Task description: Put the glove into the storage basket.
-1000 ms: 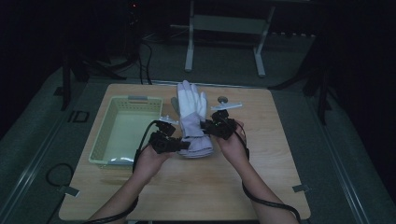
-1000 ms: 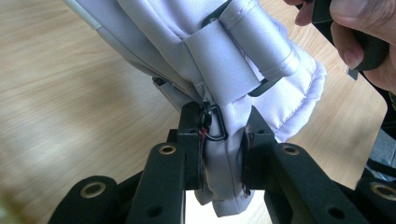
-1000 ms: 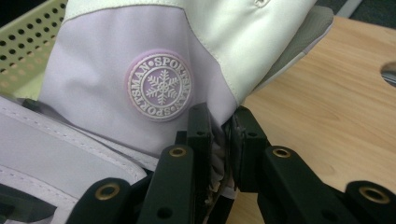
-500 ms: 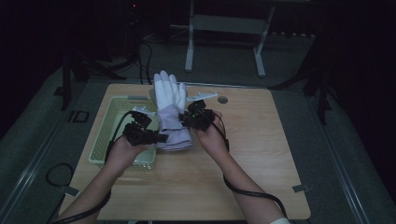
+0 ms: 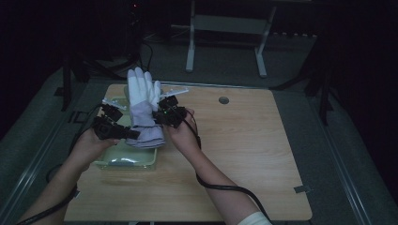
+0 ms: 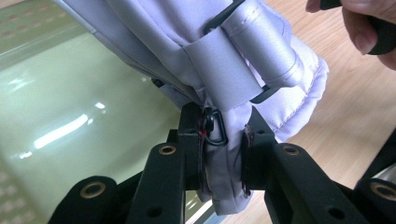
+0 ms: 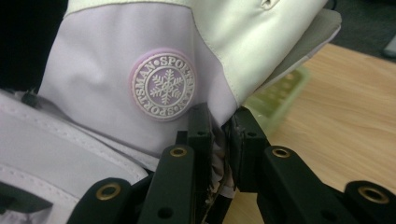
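Glove held between both grippers, above the tray

Your left gripper (image 6: 223, 154) pinches the glove (image 5: 143, 110) at its cuff; your right gripper (image 7: 219, 135) clamps its edge just beneath the snowflake badge (image 7: 162, 86). From the jaws the glove's long axis runs toward the high view's upper left, fingers up, with the green tray (image 5: 126, 161) directly under it at centre left, nearer your left hand.

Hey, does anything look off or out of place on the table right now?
Nothing stands out. Both grippers, left and right, grip the glove over the green bin; nothing is spilled or visibly damaged.
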{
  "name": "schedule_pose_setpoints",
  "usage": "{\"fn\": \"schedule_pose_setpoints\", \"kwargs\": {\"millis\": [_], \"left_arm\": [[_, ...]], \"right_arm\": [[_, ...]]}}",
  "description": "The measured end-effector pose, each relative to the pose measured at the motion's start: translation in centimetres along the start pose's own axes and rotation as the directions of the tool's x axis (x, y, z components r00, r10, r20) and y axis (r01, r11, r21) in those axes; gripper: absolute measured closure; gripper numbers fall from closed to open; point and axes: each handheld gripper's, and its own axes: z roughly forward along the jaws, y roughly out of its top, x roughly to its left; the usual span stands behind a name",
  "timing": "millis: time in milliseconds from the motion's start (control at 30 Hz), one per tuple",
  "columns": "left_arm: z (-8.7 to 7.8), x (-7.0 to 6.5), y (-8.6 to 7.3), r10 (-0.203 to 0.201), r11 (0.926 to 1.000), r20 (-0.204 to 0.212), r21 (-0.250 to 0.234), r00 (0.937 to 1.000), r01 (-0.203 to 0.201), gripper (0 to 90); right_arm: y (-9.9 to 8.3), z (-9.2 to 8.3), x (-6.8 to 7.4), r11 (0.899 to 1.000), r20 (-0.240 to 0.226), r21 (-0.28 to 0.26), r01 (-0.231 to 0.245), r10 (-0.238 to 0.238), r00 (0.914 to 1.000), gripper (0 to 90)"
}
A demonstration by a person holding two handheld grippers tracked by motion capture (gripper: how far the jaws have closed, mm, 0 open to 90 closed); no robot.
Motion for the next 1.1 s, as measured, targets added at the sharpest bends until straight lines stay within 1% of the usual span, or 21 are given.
{"fn": "schedule_pose_setpoints", "kwargs": {"millis": [133, 167, 200, 233, 300, 333, 400, 467, 500, 533, 567, 600, 633, 667, 700, 733, 767, 800, 867, 900, 1100], "left_arm": [[-0.4, 1.4, -1.2, -0.001, 0.9999, 0.001, 0.012, 1.0000, 0.001, 74.3], [-0.4, 1.7, -1.4, -0.004, 0.9999, 0.005, 0.016, 1.0000, 0.004, 74.4], [-0.2, 2.1, -1.7, 0.006, 0.9997, 0.003, 0.026, 1.0000, -0.006, 74.3], [-0.2, 2.1, -1.7, 0.006, 0.9997, 0.003, 0.026, 1.0000, -0.006, 74.3], [0.3, 2.8, -2.1, 0.000, 0.9992, 0.004, 0.040, 1.0000, -0.001, 74.3], [0.9, 3.5, -2.6, -0.007, 0.9983, 0.010, 0.058, 0.9999, 0.006, 74.3], [1.6, 4.1, -3.2, -0.029, 0.9969, 0.016, 0.074, 0.9995, 0.027, 74.3], [2.3, 4.5, -3.7, -0.039, 0.9950, 0.025, 0.093, 0.9989, 0.037, 74.2], [2.7, 4.8, -4.0, -0.050, 0.9937, 0.031, 0.102, 0.9983, 0.047, 74.2], [2.7, 4.8, -4.0, -0.050, 0.9937, 0.031, 0.102, 0.9983, 0.047, 74.2], [3.3, 5.1, -4.5, -0.059, 0.9923, 0.042, 0.112, 0.9974, 0.054, 74.1], [3.3, 5.1, -4.5, -0.059, 0.9923, 0.042, 0.112, 0.9974, 0.054, 74.1], [4.0, 5.4, -5.1, -0.068, 0.9897, 0.051, 0.130, 0.9964, 0.061, 74.1], [4.0, 5.4, -5.1, -0.068, 0.9897, 0.051, 0.130, 0.9964, 0.061, 74.0], [4.6, 5.6, -5.5, -0.083, 0.9872, 0.052, 0.141, 0.9952, 0.075, 74.0], [4.8, 5.7, -5.6, -0.080, 0.9870, 0.052, 0.144, 0.9955, 0.072, 73.9], [5.0, 5.8, -5.7, -0.090, 0.9864, 0.060, 0.143, 0.9941, 0.081, 73.9], [5.2, 5.9, -5.8, -0.090, 0.9857, 0.065, 0.149, 0.9939, 0.079, 73.9], [5.5, 6.1, -5.9, -0.102, 0.9848, 0.065, 0.147, 0.9927, 0.092, 73.7], [5.6, 6.3, -6.0, -0.106, 0.9831, 0.067, 0.157, 0.9921, 0.094, 73.6], [6.8, 6.5, -6.6, -0.104, 0.9746, 0.050, 0.205, 0.9934, 0.091, 71.4]], "right_arm": [[0.0, 1.6, 1.0, 1.000, -0.030, 0.008, -0.016, 0.016, 0.9994, 80.1], [-0.1, 2.0, 1.2, 1.000, -0.031, 0.007, -0.015, 0.015, 0.9994, 80.2], [-0.2, 2.2, 1.3, 1.000, -0.031, 0.007, -0.018, 0.018, 0.9993, 80.2], [-0.4, 2.8, 1.5, 1.000, -0.031, 0.017, -0.018, 0.019, 0.9993, 80.1], [-0.6, 3.3, 1.6, 1.000, -0.028, 0.022, -0.023, 0.023, 0.9993, 80.2], [-1.0, 4.3, 1.8, 0.999, -0.023, 0.043, -0.024, 0.025, 0.9994, 80.2], [-1.5, 5.2, 2.0, 0.997, -0.016, 0.069, -0.028, 0.029, 0.9994, 80.2], [-2.1, 6.1, 2.0, 0.996, -0.013, 0.090, -0.023, 0.025, 0.9996, 80.2], [-2.3, 6.5, 2.1, 0.994, -0.010, 0.110, -0.021, 0.022, 0.9997, 80.2], [-2.7, 6.9, 2.1, 0.992, -0.006, 0.127, -0.021, 0.022, 0.9997, 80.2], [-3.0, 7.3, 2.1, 0.990, -0.006, 0.142, -0.016, 0.017, 0.9998, 80.2], [-3.2, 7.5, 2.1, 0.989, -0.004, 0.150, -0.014, 0.015, 0.9999, 80.1], [-3.4, 7.8, 2.1, 0.985, -0.001, 0.169, -0.015, 0.015, 0.9999, 80.2], [-3.4, 7.8, 2.1, 0.985, -0.001, 0.169, -0.015, 0.015, 0.9999, 80.2], [-3.7, 8.3, 2.2, 0.981, 0.004, 0.195, -0.004, 0.004, 1.0000, 80.1], [-3.9, 8.6, 2.3, 0.977, 0.006, 0.215, -0.003, 0.002, 1.0000, 80.0], [-3.9, 8.7, 2.3, 0.975, 0.010, 0.222, -0.004, 0.002, 0.9999, 80.1], [-3.9, 8.7, 2.3, 0.973, 0.016, 0.229, 0.007, -0.011, 0.9998, 80.0], [-4.0, 8.8, 2.2, 0.970, 0.018, 0.243, -0.005, 0.000, 0.9998, 80.0], [-4.0, 8.9, 2.2, 0.968, 0.022, 0.249, -0.011, 0.005, 0.9997, 80.0], [-4.6, 9.7, 2.5, 0.952, 0.031, 0.307, -0.004, -0.006, 0.9995, 79.5]]}}
